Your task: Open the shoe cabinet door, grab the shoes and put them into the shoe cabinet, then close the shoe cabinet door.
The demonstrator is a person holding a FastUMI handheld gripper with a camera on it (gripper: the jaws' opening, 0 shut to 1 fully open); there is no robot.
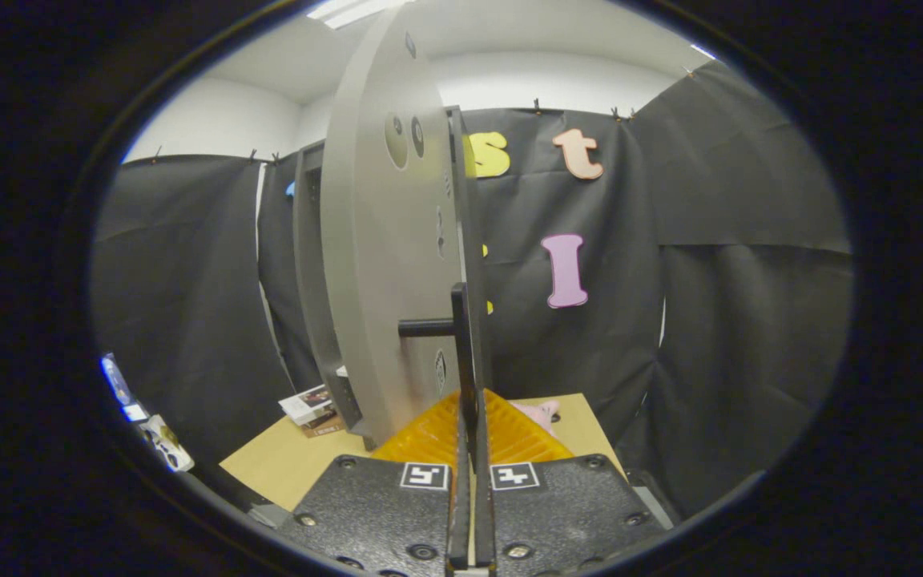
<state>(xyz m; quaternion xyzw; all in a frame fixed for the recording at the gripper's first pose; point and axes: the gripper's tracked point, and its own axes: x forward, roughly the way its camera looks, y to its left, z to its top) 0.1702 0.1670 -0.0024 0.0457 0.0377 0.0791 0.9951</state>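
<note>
— How's the gripper (469, 421)?
— Fingers closed onto the door (385, 240) handle (458, 353), pinching its thin bar.
— And the door?
— Swung out edge-on, cabinet (309, 272) just behind it.
— Shoes?
— Something pink (540, 413) on the table (285, 461) beyond, possibly one.

The gripper (471, 437) has its fingers pressed in on the dark handle (455, 336) of the open door (385, 264), which stands edge-on straight ahead and blocks the way forward. Left of the door the cabinet (309, 272) closes off that side, with booklets (313, 409) on the table (285, 461) at its foot. Right of the door is open room above the table, with only a pink shoe (540, 414) lying just beyond the fingers.
</note>
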